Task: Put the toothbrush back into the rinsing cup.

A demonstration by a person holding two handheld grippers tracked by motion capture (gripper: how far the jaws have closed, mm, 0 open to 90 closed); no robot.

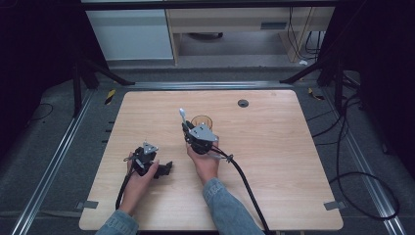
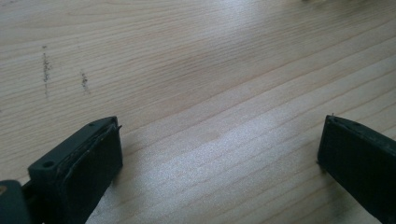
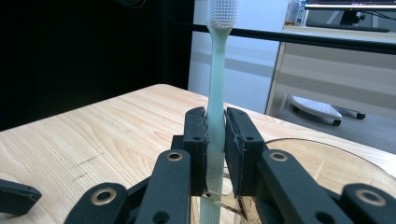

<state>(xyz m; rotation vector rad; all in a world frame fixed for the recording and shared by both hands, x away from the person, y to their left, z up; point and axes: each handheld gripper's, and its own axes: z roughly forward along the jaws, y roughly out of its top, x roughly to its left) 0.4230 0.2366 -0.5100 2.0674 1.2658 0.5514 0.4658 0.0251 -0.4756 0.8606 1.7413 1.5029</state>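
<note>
Toothbrush (image 3: 215, 93) stood upright, pinched mid-handle in the right gripper (image 3: 215, 154), lower end dipping into the amber cup (image 1: 201, 120) just below the jaws.
Light, stiff, smooth pale-green plastic, white bristles on top; probably slippery, so the flat mid-handle looked like the right hold. Cup was clear, thin-walled, likely tippy. Left gripper (image 2: 219, 154) sat spread apart over bare wood-grain table (image 2: 196, 70), holding nothing.

A light wooden tabletop (image 1: 274, 166) carries an amber cup (image 1: 201, 121) near its middle, with a cable grommet (image 1: 243, 103) by the far edge.
</note>
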